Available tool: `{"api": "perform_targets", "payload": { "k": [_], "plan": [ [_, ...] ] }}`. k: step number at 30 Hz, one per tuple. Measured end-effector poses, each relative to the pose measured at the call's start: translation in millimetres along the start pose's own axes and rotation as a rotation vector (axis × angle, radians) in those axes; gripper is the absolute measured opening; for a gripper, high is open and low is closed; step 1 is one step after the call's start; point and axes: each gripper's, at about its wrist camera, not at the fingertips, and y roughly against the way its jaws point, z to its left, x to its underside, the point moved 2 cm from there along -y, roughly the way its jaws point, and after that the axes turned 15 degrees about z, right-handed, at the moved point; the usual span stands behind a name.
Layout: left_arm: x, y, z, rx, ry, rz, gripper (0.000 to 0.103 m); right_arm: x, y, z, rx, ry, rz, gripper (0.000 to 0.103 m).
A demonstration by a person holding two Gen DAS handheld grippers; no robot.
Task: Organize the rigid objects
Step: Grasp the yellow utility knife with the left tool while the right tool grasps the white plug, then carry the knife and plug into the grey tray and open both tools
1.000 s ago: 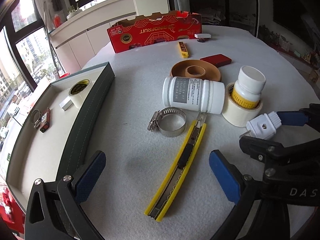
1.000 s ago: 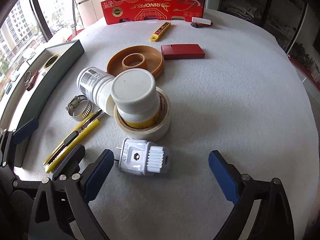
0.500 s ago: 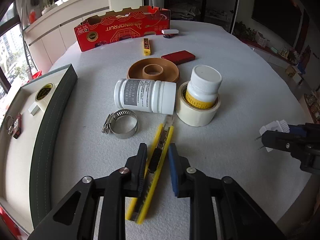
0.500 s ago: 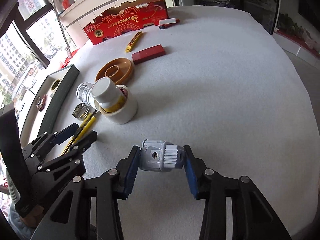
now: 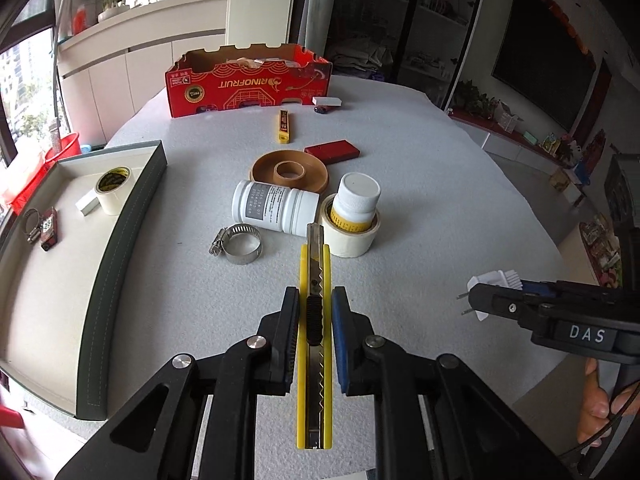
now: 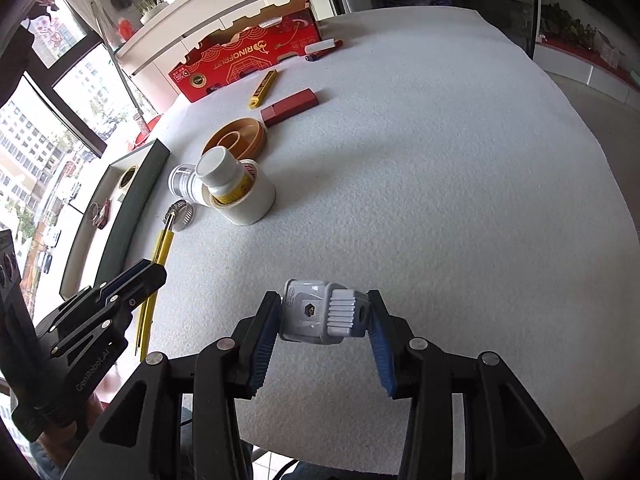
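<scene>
Utility knife [image 5: 315, 322] feels light, stiff, slick; my left gripper [image 5: 315, 334] clamps its slider midsection, right gripper [image 6: 323, 314] clamps the plug [image 6: 322, 312], near the tray [image 5: 120, 248].

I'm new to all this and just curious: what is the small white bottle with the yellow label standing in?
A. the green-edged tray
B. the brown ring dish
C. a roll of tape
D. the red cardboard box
C: the bottle stands upright inside the hollow of the roll of tape, beside the other bottle lying flat.
</scene>
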Motion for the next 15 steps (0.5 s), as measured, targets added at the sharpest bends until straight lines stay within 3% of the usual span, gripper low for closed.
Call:
{"api": "perform_targets", "payload": {
  "k": [15],
  "plan": [
    [3, 58, 51, -0.071, 0.154, -0.115, 0.017, -16, 30, 70, -0.020, 0.136, -0.081, 0.044]
  ]
}}
